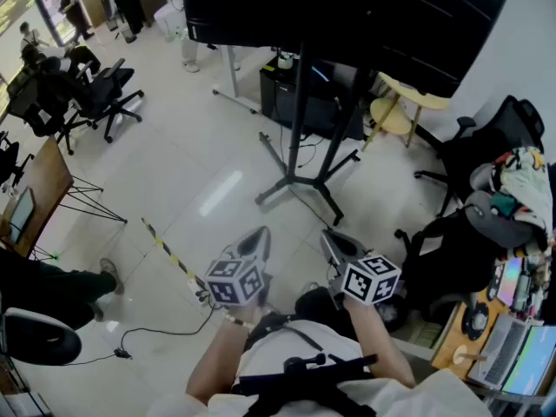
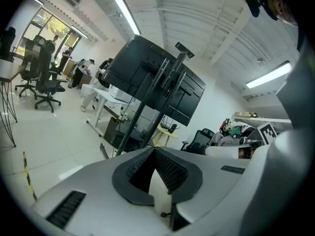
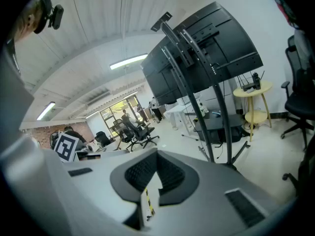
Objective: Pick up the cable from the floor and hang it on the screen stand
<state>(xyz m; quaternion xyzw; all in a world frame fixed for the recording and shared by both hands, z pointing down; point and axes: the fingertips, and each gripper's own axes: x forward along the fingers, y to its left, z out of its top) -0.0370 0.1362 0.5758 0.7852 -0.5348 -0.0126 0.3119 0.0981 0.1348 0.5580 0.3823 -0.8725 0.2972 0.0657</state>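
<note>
While the person holds both tools low in front of the body, the left gripper (image 1: 260, 234) and the right gripper (image 1: 329, 238) sit side by side above the pale tiled floor (image 1: 200, 163), each pointing ahead toward the black metal screen stand (image 1: 298, 146). Seen along its own jaws, the left gripper (image 2: 154, 151) has its ribbed black pads (image 2: 170, 171) pressed together at the tip with nothing caught between them. The right gripper (image 3: 156, 154) is likewise closed and empty, with only floor showing through the gap behind its tip. A thin black cable (image 1: 165, 331) lies in a loose curve on the tiles to the person's lower left, near the left forearm and well apart from the stand. Its upper end runs toward a yellow-and-black striped strip of floor tape (image 1: 165, 250), and it seems to end at a small pale block there, though that spot is too small to read clearly. The stand rests on splayed legs and carries a large black flat screen (image 1: 347, 16), with a round yellow side table (image 1: 401, 102) just beyond it to the right. Black wheeled office chairs (image 1: 104, 94) are grouped at the far left.
</note>
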